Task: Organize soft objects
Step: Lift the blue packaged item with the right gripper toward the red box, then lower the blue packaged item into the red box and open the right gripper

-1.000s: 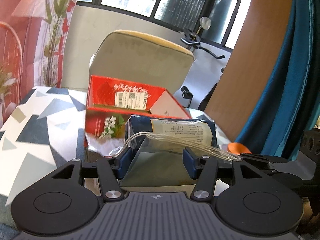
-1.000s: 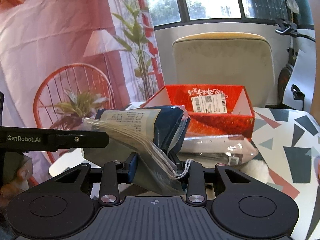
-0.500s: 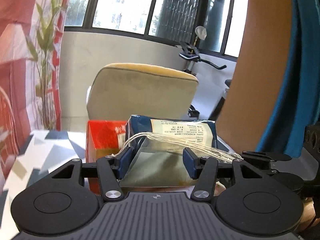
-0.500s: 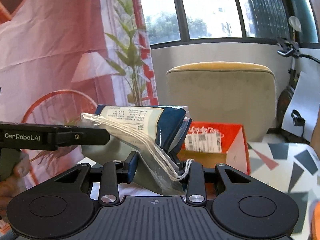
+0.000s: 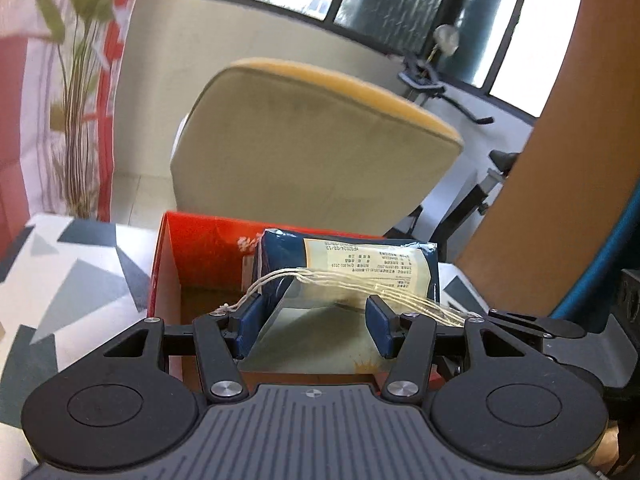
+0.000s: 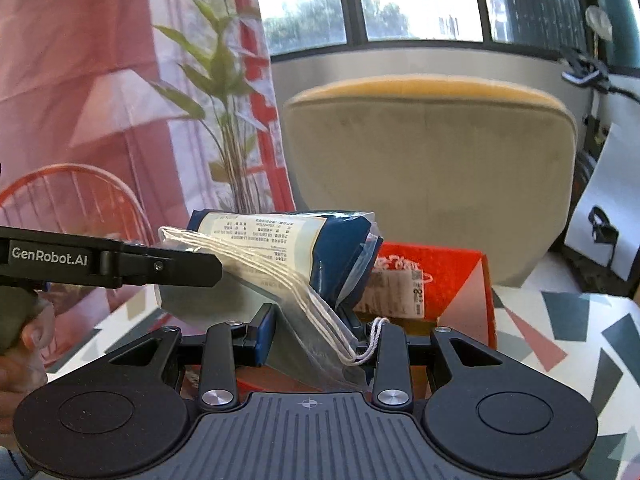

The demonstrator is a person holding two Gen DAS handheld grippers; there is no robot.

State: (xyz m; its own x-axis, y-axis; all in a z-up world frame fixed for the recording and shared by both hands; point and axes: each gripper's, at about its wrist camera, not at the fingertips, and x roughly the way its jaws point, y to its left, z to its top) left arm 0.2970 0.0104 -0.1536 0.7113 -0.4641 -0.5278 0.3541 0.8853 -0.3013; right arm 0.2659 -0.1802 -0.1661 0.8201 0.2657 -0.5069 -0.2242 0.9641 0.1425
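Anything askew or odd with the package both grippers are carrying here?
Yes: white strings trail loose from the blue plastic-wrapped package, draping across the left gripper and dangling by the right gripper. They might snag. The package sits tilted above the open red cardboard box.

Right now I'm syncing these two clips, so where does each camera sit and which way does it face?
Left wrist: on the left gripper, looking along its blue-padded fingers at the dark blue plastic-wrapped packet it grips over the open red cardboard box.
Right wrist: on the right gripper, gripping the same packet's other side; the left gripper's black arm and the person's hand show.
Shared: packet, box, beige chair, patterned tablecloth.
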